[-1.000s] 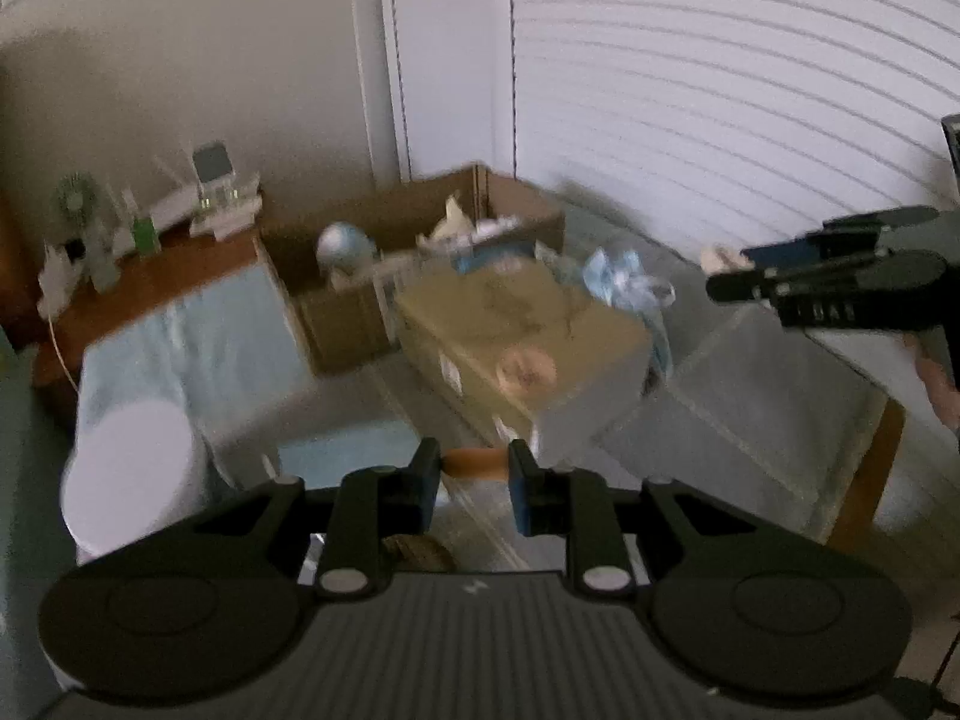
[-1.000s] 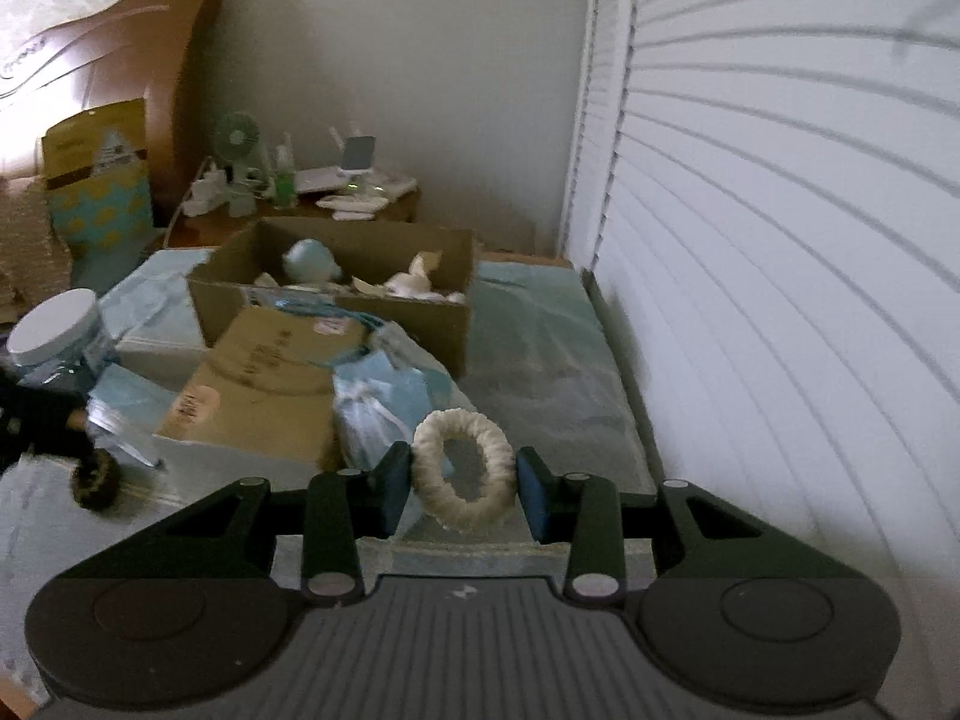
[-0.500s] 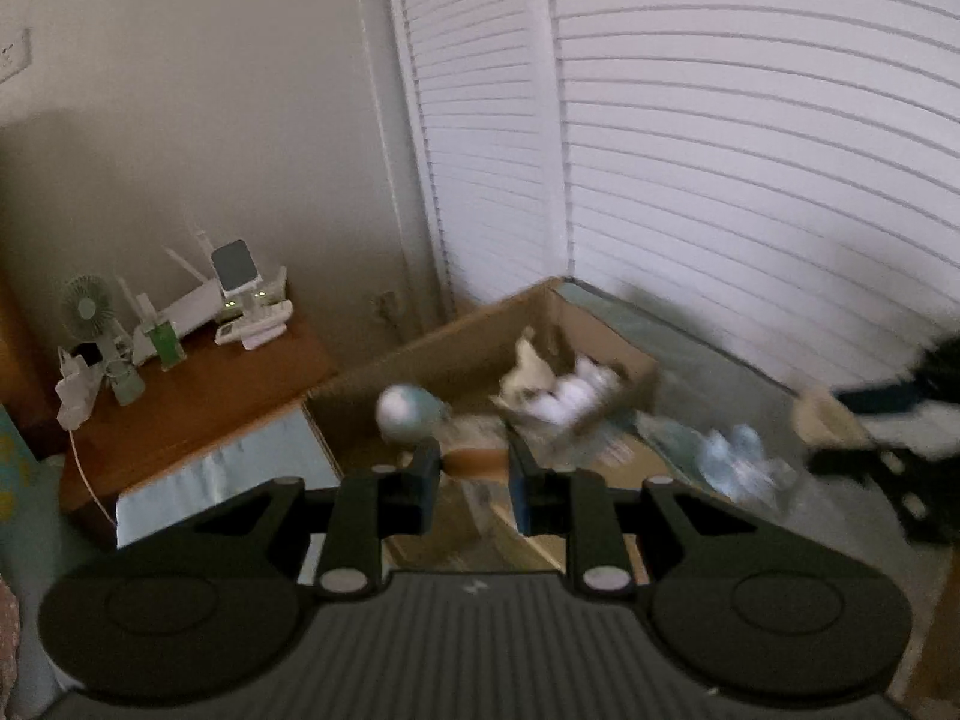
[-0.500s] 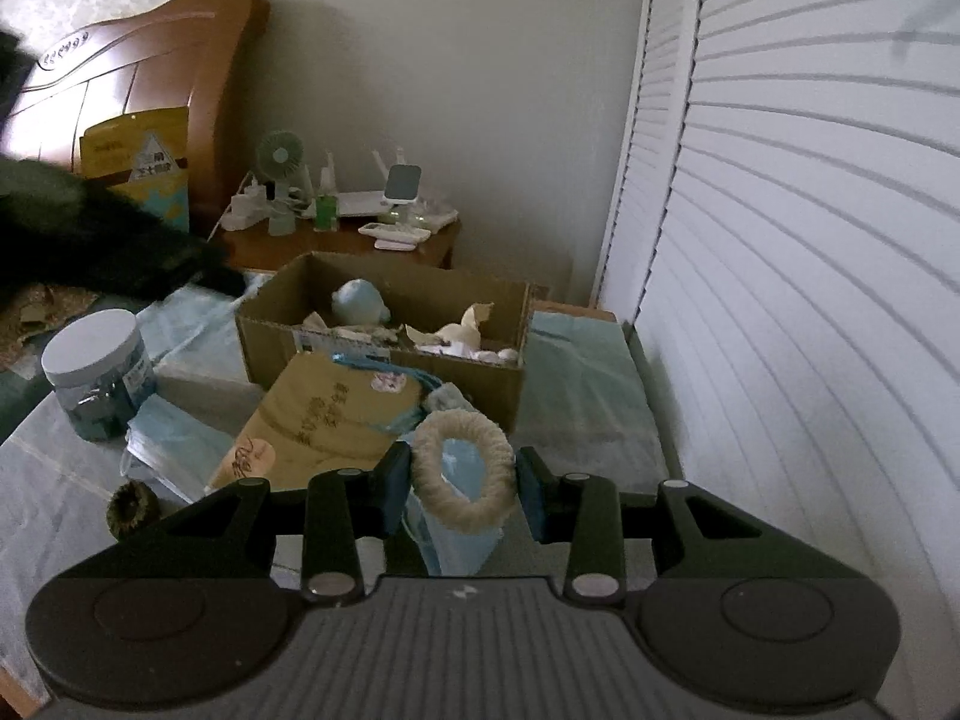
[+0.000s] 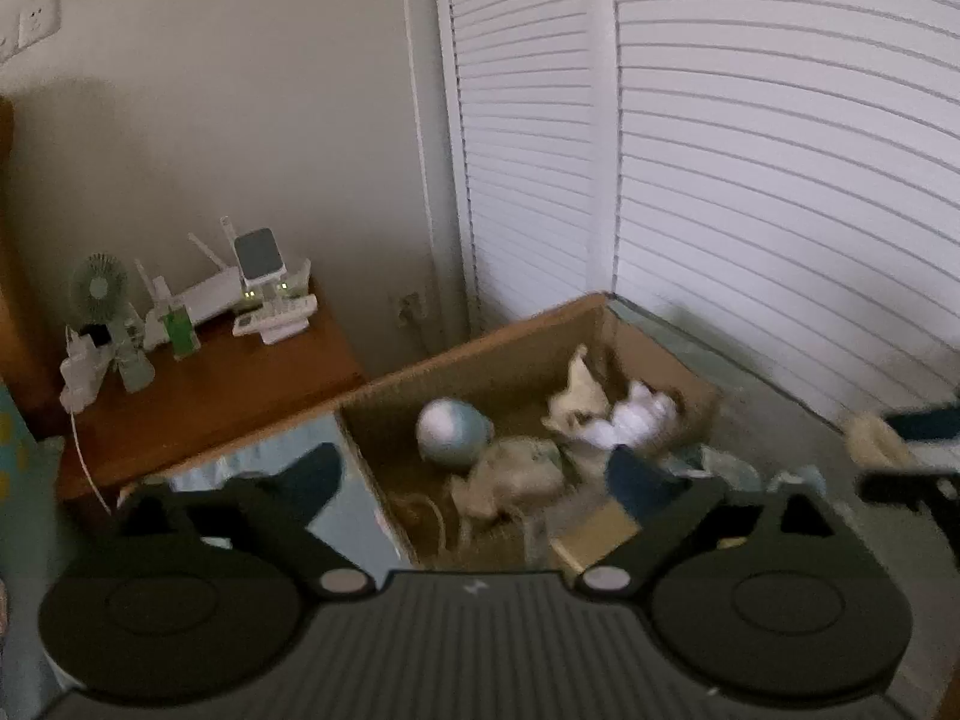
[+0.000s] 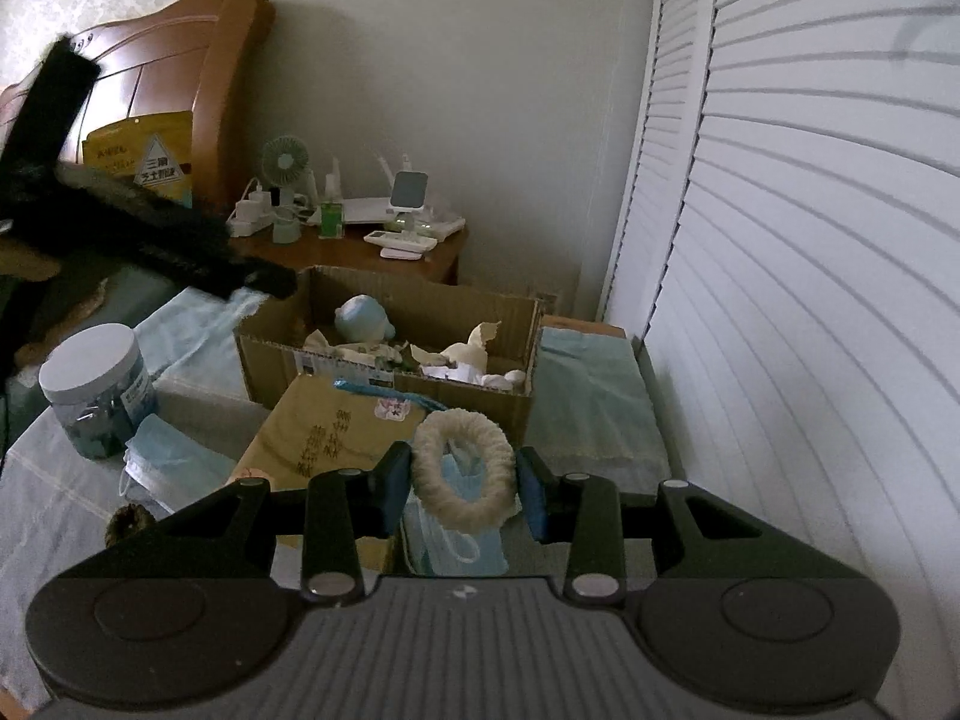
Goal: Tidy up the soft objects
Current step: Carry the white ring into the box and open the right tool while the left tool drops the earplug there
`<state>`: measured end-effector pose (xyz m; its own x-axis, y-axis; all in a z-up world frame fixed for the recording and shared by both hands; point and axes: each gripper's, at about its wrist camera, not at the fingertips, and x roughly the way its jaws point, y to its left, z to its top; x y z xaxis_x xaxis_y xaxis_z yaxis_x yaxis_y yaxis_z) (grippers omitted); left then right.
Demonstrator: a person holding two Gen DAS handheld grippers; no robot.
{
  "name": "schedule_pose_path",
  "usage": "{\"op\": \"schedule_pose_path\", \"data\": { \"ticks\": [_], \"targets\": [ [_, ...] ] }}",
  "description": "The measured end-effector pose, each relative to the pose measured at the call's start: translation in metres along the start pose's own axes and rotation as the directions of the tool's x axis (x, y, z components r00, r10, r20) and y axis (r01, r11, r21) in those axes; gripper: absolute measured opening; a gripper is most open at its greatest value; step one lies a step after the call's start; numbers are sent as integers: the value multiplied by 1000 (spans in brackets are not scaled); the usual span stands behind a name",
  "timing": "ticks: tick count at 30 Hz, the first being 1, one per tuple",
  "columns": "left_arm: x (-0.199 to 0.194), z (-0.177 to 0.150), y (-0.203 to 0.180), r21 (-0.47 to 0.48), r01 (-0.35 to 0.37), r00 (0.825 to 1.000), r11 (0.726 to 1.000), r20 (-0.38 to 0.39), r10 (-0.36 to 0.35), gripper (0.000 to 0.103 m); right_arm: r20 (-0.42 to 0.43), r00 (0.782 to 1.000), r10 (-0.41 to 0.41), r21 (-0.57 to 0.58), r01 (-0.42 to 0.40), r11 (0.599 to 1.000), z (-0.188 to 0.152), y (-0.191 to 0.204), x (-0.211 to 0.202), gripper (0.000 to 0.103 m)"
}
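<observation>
— Since a second ago the left hand-held gripper [image 5: 474, 477] has swung from the flat parcel over to the open cardboard box [image 5: 480, 354], and the small orange-brown thing that sat between its pads is gone from them.

— And its jaws?

— Opening, already spread wide, with nothing between them. Its blue fingertips [image 5: 318, 471] hang over the box's near edge.

— What lies right under it?

— A pale, blurred soft piece [image 5: 510, 480] on the box floor, just beyond it a blue-grey round plush [image 5: 450, 429], and to the right a cream and white plush heap [image 5: 612, 414].

— The right side?

— The right hand-held gripper [image 6: 463, 483] is clamped on a cream fluffy ring [image 6: 463, 468], pads pressing both sides, ring upright. That has not changed.

— Below the ring?

— Blue face masks [image 6: 456, 540], then the tan flat parcel [image 6: 336, 432] leaning at the box front. To the left on the bed: another mask [image 6: 174, 462], a small dark scrunchie [image 6: 129, 525], and a white-lidded jar [image 6: 99, 390].

— Farther back?

— The box, then a wooden nightstand [image 6: 360, 252] carrying a small fan [image 6: 285, 162] and a router [image 6: 384, 210]. White slatted doors [image 6: 810, 240] run along the right.
</observation>
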<state>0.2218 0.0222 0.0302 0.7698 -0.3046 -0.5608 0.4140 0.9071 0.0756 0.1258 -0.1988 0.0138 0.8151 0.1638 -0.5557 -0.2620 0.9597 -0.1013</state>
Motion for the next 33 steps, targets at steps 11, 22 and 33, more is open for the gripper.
{"op": "schedule_pose_path", "data": {
  "ticks": [11,22,33],
  "targets": [
    [-65,-62,-23,-109,6,1000,994,24,-4,102,13,998,62,-53,-61,997,28,10,15,43],
    [-79,-97,-44,-143,-36,999,989,-11,35,102,-17,989,145,-91,-146,985,88,10,77,43],
    [-80,-114,-32,-191,-129,992,973,-26,127,102,-85,986,142,-123,-152,981,127,19,155,48]
  ]
}}
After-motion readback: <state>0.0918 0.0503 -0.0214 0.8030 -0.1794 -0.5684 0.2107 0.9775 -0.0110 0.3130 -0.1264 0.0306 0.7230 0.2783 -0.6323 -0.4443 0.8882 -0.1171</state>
